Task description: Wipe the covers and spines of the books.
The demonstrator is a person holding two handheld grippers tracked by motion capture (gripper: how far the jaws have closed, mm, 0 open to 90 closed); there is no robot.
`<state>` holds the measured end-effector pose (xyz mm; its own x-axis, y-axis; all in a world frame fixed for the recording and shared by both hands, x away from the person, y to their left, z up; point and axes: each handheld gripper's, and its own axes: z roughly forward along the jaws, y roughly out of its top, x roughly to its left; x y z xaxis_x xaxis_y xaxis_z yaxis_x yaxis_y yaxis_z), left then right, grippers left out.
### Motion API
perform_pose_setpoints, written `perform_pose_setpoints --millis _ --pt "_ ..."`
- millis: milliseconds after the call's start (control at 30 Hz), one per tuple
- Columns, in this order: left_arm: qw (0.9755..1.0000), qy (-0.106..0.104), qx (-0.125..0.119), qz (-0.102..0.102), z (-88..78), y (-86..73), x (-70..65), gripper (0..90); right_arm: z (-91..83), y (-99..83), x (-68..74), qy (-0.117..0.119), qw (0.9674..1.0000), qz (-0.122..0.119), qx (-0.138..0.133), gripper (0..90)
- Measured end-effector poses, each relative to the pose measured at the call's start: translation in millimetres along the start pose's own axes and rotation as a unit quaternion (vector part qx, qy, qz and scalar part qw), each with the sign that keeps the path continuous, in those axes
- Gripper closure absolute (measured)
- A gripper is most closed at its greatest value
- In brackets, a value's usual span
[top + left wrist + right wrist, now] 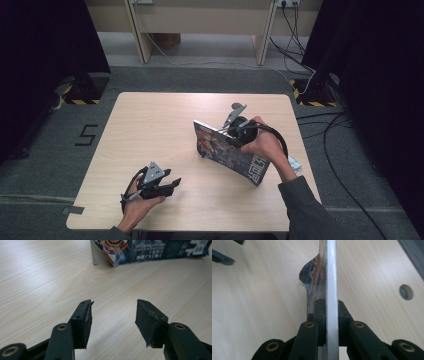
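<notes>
One claw, the right claw point(329, 305), pinched the comic book point(231, 151), tilted on the worktop point(150, 130). The left claw point(113, 315) sat open, empty. The book could slip and flop, since only its edge was gripped.

A lab or recording studio, set up for filming; black curtains point(40, 45) hang on both sides; grey carpet point(200, 80) covers the floor, with a "5" point(86, 135) taped on it; yellow-and-black hazard tape point(82, 101) marks stand bases at the far corners; cables point(335, 150) trail across the floor to wall sockets point(287, 3); one bare wooden surface point(150, 125) stands in the middle, a plain bench point(200, 20) behind.
</notes>
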<state>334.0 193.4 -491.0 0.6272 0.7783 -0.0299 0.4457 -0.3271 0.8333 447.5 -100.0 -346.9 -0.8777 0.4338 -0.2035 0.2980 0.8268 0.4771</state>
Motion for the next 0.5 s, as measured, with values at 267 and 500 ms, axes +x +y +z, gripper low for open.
perform_pose_setpoints --millis 267,500 --pt "1.0 0.002 0.005 -0.002 1.3 -1.5 1.0 46.3 1.2 1.5 27.5 0.0 0.9995 -0.03 -0.007 82.9" --pt "0.9999 0.006 0.009 -0.006 0.9 -2.0 4.7 46.4 11.7 -7.3 57.0 0.048 0.9974 -0.054 0.005 82.8"
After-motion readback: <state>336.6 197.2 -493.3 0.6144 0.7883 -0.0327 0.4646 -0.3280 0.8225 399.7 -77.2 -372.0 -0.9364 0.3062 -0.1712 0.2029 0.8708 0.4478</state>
